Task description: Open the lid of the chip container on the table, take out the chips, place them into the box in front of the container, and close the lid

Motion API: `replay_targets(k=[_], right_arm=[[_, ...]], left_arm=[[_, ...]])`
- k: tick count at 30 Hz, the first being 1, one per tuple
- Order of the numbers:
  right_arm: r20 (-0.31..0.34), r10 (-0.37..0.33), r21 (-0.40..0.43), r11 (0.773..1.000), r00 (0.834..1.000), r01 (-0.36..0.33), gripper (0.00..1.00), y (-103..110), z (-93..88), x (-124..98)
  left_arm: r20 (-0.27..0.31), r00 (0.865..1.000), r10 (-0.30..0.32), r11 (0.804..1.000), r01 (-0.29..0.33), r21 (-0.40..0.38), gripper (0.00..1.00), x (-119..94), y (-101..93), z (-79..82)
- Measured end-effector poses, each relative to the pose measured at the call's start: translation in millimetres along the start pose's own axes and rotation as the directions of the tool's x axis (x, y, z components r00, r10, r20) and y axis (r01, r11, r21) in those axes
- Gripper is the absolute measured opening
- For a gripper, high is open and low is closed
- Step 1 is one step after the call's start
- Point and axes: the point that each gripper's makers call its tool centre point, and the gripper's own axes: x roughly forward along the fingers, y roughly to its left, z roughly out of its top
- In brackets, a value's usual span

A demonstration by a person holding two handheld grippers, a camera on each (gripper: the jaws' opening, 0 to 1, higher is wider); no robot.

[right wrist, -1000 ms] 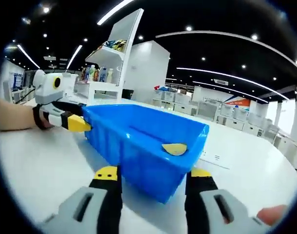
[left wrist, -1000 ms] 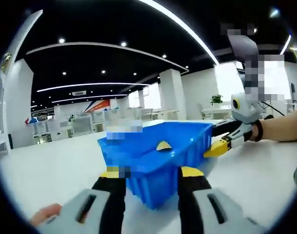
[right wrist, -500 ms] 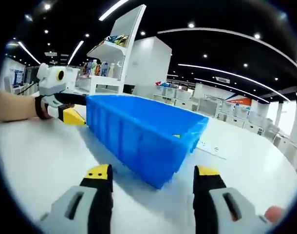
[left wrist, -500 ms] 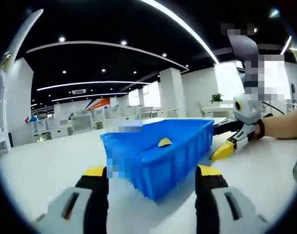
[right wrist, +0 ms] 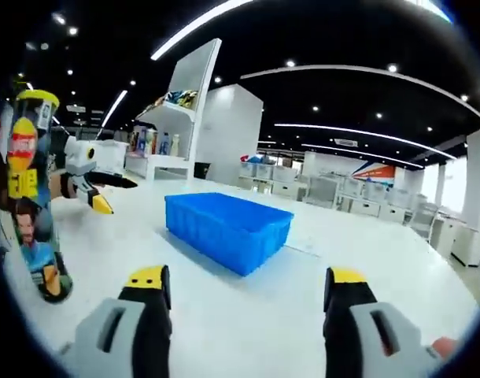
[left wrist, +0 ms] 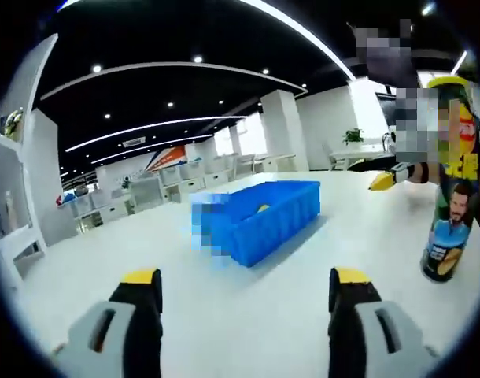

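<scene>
Nearest to each camera are its own jaws, and both tools are spread wide with nothing between them: the left gripper (left wrist: 244,287) and the right gripper (right wrist: 246,287) both hang over bare white table (left wrist: 248,315), holding nothing.

A bit further out stands the can (left wrist: 450,181), upright on the table, off to the right edge of the left gripper view and at the left edge of the right gripper view (right wrist: 31,197). It's got a yellow lid (right wrist: 37,97) on top, which looks seated to me, though it's right at the warped edge of the lens so I wouldn't swear to it.

Past that, mid-table, sits the blue box (left wrist: 260,220), well apart from both grippers and a fair way from the can. In the left gripper view there's a small pale yellow bit peeking over the rim, which I'd take for a chip (left wrist: 261,209). From the other side (right wrist: 228,228) you just see the wall, not what's inside.

So my read: at least one chip is in the box already. If the lid really is on, the job's about finished; if more chips are meant to go over, the can needs opening again.

Way back there's a shelf (right wrist: 173,118) with bottles and snacks.
</scene>
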Motion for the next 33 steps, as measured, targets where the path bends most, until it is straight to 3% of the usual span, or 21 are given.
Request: replay_targets(k=[6, 9, 11, 15, 20, 22, 26, 33], right_arm=[[0.023, 0.030, -0.016, 0.999, 0.999, -0.030, 0.84, 30.0, 36.4, -50.0], [-0.016, 0.079, 0.012, 0.997, 0.997, -0.079, 0.85, 46.3, 40.9, -69.1], [-0.079, 0.070, -0.007, 0.997, 0.994, -0.071, 0.85, 50.2, 36.5, -81.4], [-0.111, 0.100, -0.057, 0.993, 0.989, -0.107, 0.86, 65.8, 41.0, -106.9], [-0.144, 0.170, -0.082, 0.980, 0.975, -0.183, 0.86, 96.0, 47.5, -155.8], [-0.147, 0.180, -0.093, 0.976, 0.973, -0.195, 0.86, 103.9, 49.2, -169.6], [-0.124, 0.177, -0.121, 0.974, 0.976, -0.192, 0.85, 115.7, 51.7, -196.6], [-0.117, 0.132, -0.174, 0.973, 0.984, -0.151, 0.84, 118.0, 59.0, -214.2]], left_arm=[[-0.002, 1.000, 0.027, 1.000, -0.027, 0.012, 0.87, -52.1, -14.0, 31.3], [-0.022, 0.999, 0.030, 1.000, -0.030, 0.002, 0.87, -76.4, -23.1, 41.7], [-0.053, 0.999, -0.003, 1.000, 0.004, 0.025, 0.84, -91.2, -34.7, 41.7], [-0.090, 0.995, -0.049, 0.998, 0.052, 0.028, 0.85, -117.0, -58.5, 42.5], [-0.143, 0.986, -0.087, 0.996, 0.089, 0.007, 0.87, -157.3, -87.9, 46.8], [-0.126, 0.987, -0.100, 0.994, 0.106, 0.039, 0.87, -171.2, -100.9, 52.1], [-0.133, 0.990, -0.055, 0.991, 0.071, 0.117, 0.87, -192.4, -115.4, 51.1], [-0.082, 0.995, -0.051, 0.999, 0.051, -0.002, 0.87, -216.1, -121.0, 57.7]])
